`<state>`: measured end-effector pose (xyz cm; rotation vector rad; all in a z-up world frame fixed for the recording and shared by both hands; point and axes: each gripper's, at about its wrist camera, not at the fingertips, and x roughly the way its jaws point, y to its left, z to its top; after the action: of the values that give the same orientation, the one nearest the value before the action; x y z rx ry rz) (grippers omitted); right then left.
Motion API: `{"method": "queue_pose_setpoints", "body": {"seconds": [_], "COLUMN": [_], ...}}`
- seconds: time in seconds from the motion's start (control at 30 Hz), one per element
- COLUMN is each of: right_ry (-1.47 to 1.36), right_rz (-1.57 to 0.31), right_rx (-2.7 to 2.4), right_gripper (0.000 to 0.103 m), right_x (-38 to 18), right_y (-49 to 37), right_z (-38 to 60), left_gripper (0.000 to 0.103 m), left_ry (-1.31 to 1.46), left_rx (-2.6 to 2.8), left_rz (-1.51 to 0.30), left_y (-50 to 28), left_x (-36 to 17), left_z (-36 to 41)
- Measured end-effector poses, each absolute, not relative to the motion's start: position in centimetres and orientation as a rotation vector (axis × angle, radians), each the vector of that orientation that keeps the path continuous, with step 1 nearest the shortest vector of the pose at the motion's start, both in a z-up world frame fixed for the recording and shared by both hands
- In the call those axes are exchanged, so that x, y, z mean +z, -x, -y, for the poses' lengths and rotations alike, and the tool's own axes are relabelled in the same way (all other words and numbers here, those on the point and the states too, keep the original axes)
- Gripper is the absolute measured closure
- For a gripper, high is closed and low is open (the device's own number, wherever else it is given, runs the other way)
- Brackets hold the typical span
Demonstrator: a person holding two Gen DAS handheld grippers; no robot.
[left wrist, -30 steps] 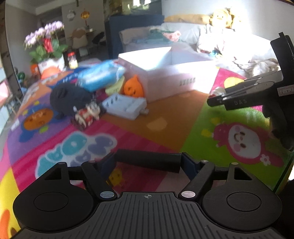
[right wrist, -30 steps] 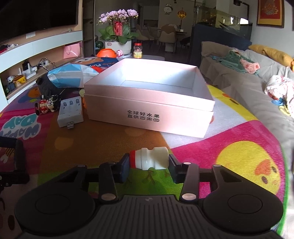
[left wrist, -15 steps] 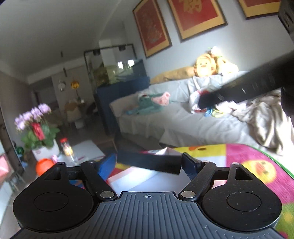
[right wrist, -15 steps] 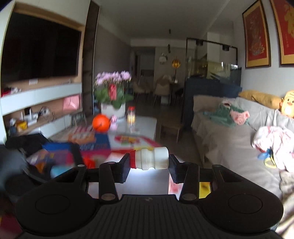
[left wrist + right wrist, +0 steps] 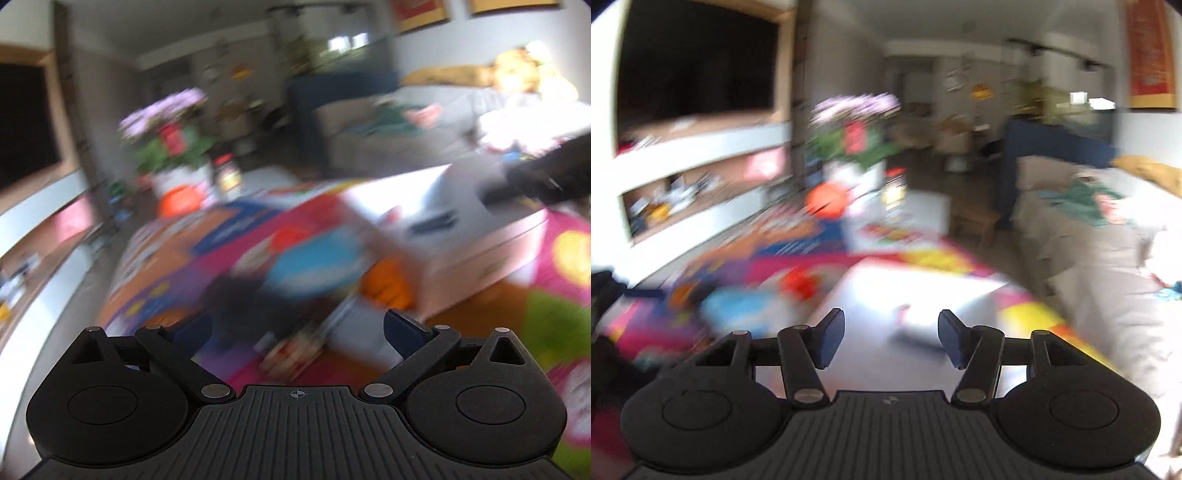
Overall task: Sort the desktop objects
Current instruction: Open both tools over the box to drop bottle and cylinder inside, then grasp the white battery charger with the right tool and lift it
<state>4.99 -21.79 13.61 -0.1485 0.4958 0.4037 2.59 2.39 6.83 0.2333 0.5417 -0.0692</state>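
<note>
Box (image 5: pixel 916 295), white, open-topped and probably stiff card, sits on the mat (image 5: pixel 554 321) below the right gripper (image 5: pixel 892 338), whose opening jaws hold nothing. Left gripper (image 5: pixel 295 332) is opening too, empty, above blurred clutter: a soft blue pack (image 5: pixel 314 266), best pinched mid-body, and a small orange toy (image 5: pixel 388 284), likely light.

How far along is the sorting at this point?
Done: a couple of blurred items already lie inside the white box. In hand: nothing; the left gripper and right gripper are both empty, jaws opening, the right one above the box. Left: the blue pack, the dark object and the orange item lie on the mat beside the box.
</note>
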Motion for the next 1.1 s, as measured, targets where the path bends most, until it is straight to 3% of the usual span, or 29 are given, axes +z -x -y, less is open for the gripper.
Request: {"method": "queue_pose_setpoints", "body": {"seconds": [0.17,0.23,0.4,0.47,0.5,0.8,0.9,1.1], "right_ry": [0.268,0.278,0.281,0.277,0.277,0.397,0.437,0.135], "right_rz": [-0.615,-0.642,-0.667,-0.663,-0.665,-0.726,-0.703,-0.607], "right_rx": [0.565,0.564,0.484,0.482,0.489,0.627,0.493,0.282], "right_gripper": [0.046,0.041,0.039,0.044,0.054,0.054,0.052,0.028], "right_x": [8.3,6.6,3.9,3.8,3.8,4.8,5.0,8.5], "right_y": [-2.6,-2.7,-5.0,-5.1,-5.0,0.1,0.6,-0.6], "right_z": [15.1,12.8,9.5,9.3,9.2,14.9,18.0,24.9], "left_gripper": [0.001,0.001,0.001,0.001,0.001,0.0,0.0,0.0], "left_ry": [-0.072,-0.047,-0.042,-0.042,-0.045,-0.057,-0.095,-0.162], "left_rx": [0.081,0.1,0.061,0.047,0.043,-0.054,-0.088,-0.109], "left_rz": [-0.631,-0.631,-0.622,-0.638,-0.647,-0.678,-0.652,-0.595], "left_y": [-1.5,-0.6,0.5,0.5,0.3,-2.0,-2.9,-4.3], "left_x": [5.8,5.6,5.9,5.5,5.3,3.8,4.1,4.6], "left_z": [-8.1,-9.3,-9.1,-8.6,-7.9,-4.6,-2.9,-0.5]}}
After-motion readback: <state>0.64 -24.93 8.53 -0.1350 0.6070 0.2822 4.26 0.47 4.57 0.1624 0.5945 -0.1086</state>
